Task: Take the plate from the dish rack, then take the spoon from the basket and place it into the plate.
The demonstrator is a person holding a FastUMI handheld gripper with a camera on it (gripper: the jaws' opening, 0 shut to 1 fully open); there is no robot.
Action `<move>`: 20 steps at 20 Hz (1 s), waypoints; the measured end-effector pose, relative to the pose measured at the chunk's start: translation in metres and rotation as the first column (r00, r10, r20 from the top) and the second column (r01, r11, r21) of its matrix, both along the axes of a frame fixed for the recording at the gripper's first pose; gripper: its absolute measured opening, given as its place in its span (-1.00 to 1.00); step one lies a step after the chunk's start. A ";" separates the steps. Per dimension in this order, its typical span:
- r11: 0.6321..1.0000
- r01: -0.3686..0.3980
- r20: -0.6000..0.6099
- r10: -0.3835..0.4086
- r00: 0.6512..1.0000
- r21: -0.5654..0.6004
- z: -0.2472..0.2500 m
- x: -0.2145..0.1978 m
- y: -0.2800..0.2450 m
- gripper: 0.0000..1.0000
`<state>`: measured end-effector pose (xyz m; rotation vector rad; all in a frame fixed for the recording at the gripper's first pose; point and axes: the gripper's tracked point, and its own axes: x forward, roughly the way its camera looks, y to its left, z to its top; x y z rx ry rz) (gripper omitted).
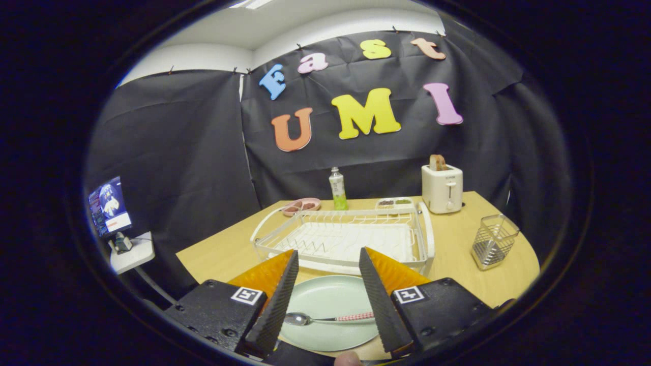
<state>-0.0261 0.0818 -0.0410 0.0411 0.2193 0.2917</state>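
Gripper view: we see the pale green plate point(330, 305) on the wooden table point(457, 264), near the white dish rack point(346, 239); the spoon point(325, 318), seemingly check-handled, lies in it. The gripper point(328, 262) fingers stand apart, empty. Wire basket point(493, 241) far right; black cloth behind.

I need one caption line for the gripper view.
Open fingers above the plate, the spoon lying on it.
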 end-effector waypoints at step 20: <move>0.931 0.365 0.306 -0.341 0.889 -0.022 0.060 -0.102 -0.068 0.90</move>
